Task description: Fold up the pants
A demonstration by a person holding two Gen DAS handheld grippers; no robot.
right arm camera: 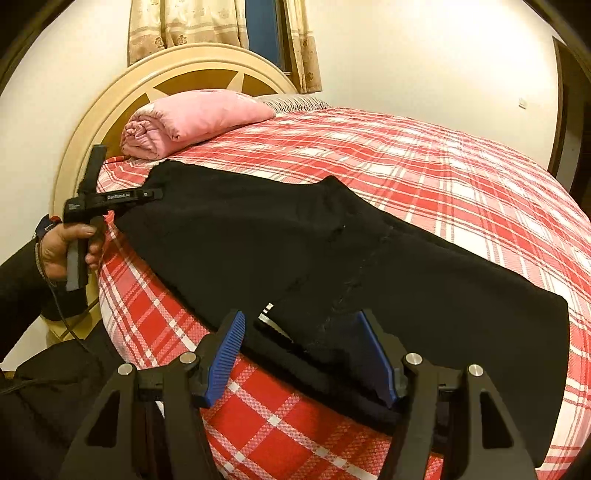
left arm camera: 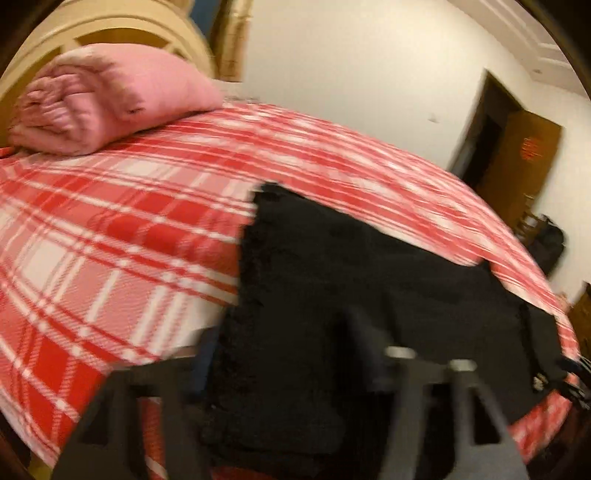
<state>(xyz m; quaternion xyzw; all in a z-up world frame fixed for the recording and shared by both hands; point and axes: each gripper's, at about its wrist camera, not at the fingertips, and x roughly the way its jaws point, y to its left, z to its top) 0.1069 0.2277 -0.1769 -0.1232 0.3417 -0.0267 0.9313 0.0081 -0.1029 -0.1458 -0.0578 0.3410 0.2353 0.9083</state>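
Writing: white lettering on the side of the left claw (right arm camera: 157, 192), too small to read with certainty; a red emblem on the brown door (left arm camera: 532, 147), blurred.
Surface: a bed with a red-and-white plaid sheet (right arm camera: 424, 173), a rolled pink quilt (right arm camera: 184, 118) at its head, against a round cream and brown headboard (right arm camera: 110, 99).
Room: pale walls, beige patterned curtains (right arm camera: 184, 26) behind the headboard.
Pants: black pants (right arm camera: 258, 236) lie spread along the near edge of the bed, mostly flat, a seam running across the middle, one end near the quilt, the other by the right claw (right arm camera: 306, 350).
Left claw: held by a hand (right arm camera: 66, 251) at the far end of the pants, tips on the cloth; I cannot tell how far apart its fingers stand.
Right claw: fingers with blue ribbed pads (right arm camera: 225, 354) spread wide, the pants' edge lying between them, not pinched.
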